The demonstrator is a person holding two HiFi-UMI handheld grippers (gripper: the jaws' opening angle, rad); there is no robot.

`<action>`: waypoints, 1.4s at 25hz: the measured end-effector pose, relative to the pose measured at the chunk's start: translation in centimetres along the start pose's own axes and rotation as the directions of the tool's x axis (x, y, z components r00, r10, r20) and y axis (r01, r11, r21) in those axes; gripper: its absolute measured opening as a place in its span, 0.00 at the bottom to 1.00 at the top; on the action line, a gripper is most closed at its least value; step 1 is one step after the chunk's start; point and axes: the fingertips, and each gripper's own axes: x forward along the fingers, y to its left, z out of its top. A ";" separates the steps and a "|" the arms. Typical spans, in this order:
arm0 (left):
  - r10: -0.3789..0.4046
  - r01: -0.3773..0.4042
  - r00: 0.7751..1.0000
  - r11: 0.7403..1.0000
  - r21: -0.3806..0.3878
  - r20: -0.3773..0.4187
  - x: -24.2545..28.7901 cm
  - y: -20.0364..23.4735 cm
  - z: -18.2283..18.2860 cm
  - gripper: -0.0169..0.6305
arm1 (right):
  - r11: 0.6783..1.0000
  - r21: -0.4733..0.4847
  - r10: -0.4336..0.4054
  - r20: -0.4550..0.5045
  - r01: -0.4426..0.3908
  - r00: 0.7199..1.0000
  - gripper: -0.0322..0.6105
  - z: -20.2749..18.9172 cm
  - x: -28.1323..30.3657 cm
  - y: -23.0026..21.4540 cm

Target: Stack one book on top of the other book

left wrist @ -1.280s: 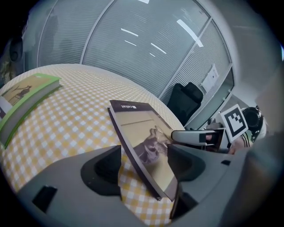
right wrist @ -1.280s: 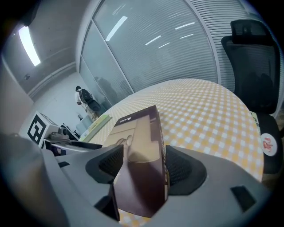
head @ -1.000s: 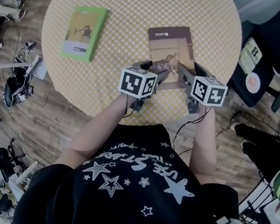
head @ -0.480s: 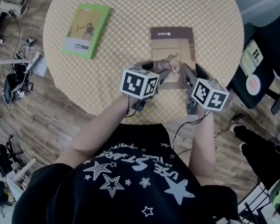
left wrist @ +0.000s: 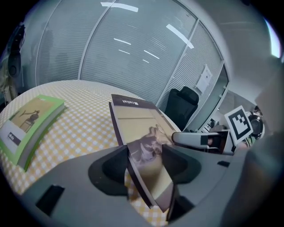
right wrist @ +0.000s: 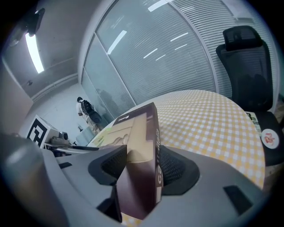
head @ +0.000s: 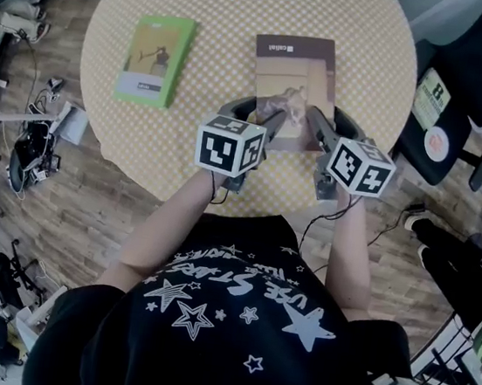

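A brown book lies lengthwise on the yellow checked round table, its near end raised and tilted. My left gripper has the book's near left corner between its closing jaws, and the pads press on it. My right gripper has its closing jaws on the near right corner by the spine. A green book lies flat at the table's left, apart from the brown book; the left gripper view shows the green book at its left.
A black office chair stands right of the table, close to its edge. Cables and gear lie on the wood floor at the left. Glass walls with blinds stand behind the table.
Both grippers have closed in on the brown book's near corners and risen with them. The book's near end has come up off the table; the green book has stayed put.
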 end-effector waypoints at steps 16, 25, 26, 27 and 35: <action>-0.073 0.073 0.997 0.997 0.040 -0.013 -10.7 10.1 0.2 0.40 | 0.996 0.033 -0.085 0.056 0.084 0.995 0.42 -1.9 4.1 14.2; -0.116 0.118 0.993 0.989 0.090 -0.029 -15.2 18.9 1.2 0.40 | 0.991 0.058 -0.130 0.099 0.125 0.987 0.42 -2.7 9.9 22.1; -0.121 0.123 0.992 0.988 0.094 -0.032 -15.7 19.8 1.2 0.40 | 0.990 0.064 -0.134 0.103 0.128 0.986 0.42 -2.8 10.5 22.9; -0.125 0.128 0.991 0.987 0.099 -0.036 -16.1 20.7 1.3 0.40 | 0.989 0.069 -0.138 0.106 0.131 0.985 0.42 -2.9 11.1 23.6; -0.124 0.133 0.990 0.979 0.152 -0.069 -18.2 27.6 2.8 0.40 | 0.986 0.092 -0.147 0.092 0.139 0.985 0.42 -3.2 16.7 28.5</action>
